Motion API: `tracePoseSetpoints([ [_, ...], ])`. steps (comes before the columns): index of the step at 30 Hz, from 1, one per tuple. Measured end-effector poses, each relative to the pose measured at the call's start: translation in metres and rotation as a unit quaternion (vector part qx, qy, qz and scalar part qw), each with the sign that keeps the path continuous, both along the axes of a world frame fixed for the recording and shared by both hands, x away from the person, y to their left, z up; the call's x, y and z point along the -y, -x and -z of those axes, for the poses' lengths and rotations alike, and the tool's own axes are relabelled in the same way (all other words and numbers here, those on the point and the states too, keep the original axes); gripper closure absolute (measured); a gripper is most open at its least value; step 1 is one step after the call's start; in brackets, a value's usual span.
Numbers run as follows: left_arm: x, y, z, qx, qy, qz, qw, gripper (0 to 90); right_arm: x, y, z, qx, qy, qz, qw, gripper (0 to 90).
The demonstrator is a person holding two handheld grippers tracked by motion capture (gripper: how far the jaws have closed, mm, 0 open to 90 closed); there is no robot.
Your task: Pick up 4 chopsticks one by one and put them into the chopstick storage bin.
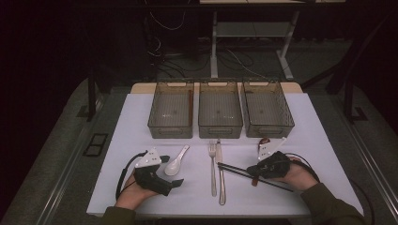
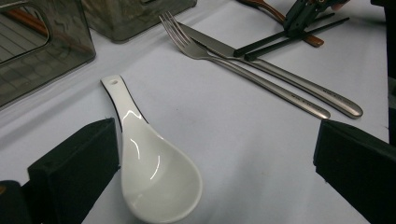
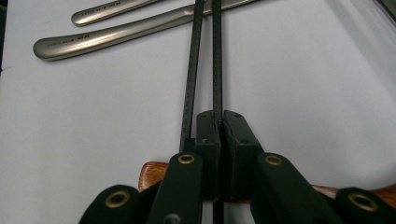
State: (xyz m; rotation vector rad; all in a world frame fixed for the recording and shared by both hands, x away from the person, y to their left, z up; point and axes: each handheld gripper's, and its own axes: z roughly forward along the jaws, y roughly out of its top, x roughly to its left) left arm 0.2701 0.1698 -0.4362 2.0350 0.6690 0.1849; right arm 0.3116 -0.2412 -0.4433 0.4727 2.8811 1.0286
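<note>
Chopsticks [image 3: 205,60], a black pair, are what the right gripper [image 3: 218,126] works on: one stick is clamped between its closed jaws, while the other runs just outside them, touching the outer face of one jaw. Both sticks stretch straight ahead from the jaws across the white table [image 1: 141,122].

Largest on that table are three grey see-through bins [image 1: 220,115], set side by side along the far edge, well beyond the jaws of both grippers.

Next comes the left gripper [image 1: 174,183], held in the person's left hand [image 1: 133,192]; its jaws stand wide open, gripping nothing. A white ceramic spoon [image 2: 154,172] lies between them, its bowl close to one pad and well clear of the other, its handle pointing away ahead.

A steel fork [image 2: 243,63] and knife [image 2: 280,77] lie side by side, ahead of the left jaws and off to one side; the tips of the chopsticks reach the knife. From the right jaws, their handle ends sit ahead and off to one side.

A brown wooden piece [image 3: 152,172] lies crosswise directly under the right jaws.
</note>
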Motion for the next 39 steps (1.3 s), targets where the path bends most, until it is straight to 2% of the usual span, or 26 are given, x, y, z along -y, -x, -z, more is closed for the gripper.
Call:
tracePoseSetpoints([
  [3, 0.000, 0.000, 0.000, 0.000, 0.000, 0.000, 1.0000, 0.0, 0.000, 0.000, 0.000, -0.005, -0.003, 0.001, 1.0000, 84.7],
  [4, 0.000, 0.000, 0.000, 0.000, 0.000, 0.000, 1.0000, 0.0, 0.001, 0.000, -0.001, -0.013, -0.013, 0.004, 0.9998, 84.7],
  [7, 0.000, 0.000, 0.000, 0.000, 0.000, 0.000, 1.0000, 0.0, 0.003, -0.001, -0.004, -0.003, -0.016, 0.008, 0.9998, 84.8],
  [12, 0.000, 0.000, 0.000, 0.000, -0.001, 0.000, 1.0000, 0.0, 0.006, -0.003, -0.005, -0.001, -0.017, 0.021, 0.9996, 85.0],
  [17, 0.000, 0.000, 0.000, 0.001, -0.001, 0.001, 1.0000, 0.0, 0.008, -0.004, -0.009, -0.004, -0.033, 0.034, 0.9989, 85.0],
  [19, 0.000, 0.000, 0.000, 0.001, -0.001, 0.001, 1.0000, 0.0, 0.009, -0.003, -0.011, -0.014, -0.044, 0.047, 0.9979, 85.0],
  [23, 0.001, 0.000, 0.000, 0.000, 0.000, 0.001, 1.0000, 0.0, 0.011, -0.004, -0.015, -0.014, -0.060, 0.058, 0.9964, 85.0],
  [39, 0.002, 0.000, 0.001, -0.002, -0.001, 0.003, 1.0000, 0.0, 0.005, -0.014, -0.037, 0.012, -0.108, 0.088, 0.9902, 85.0],
])
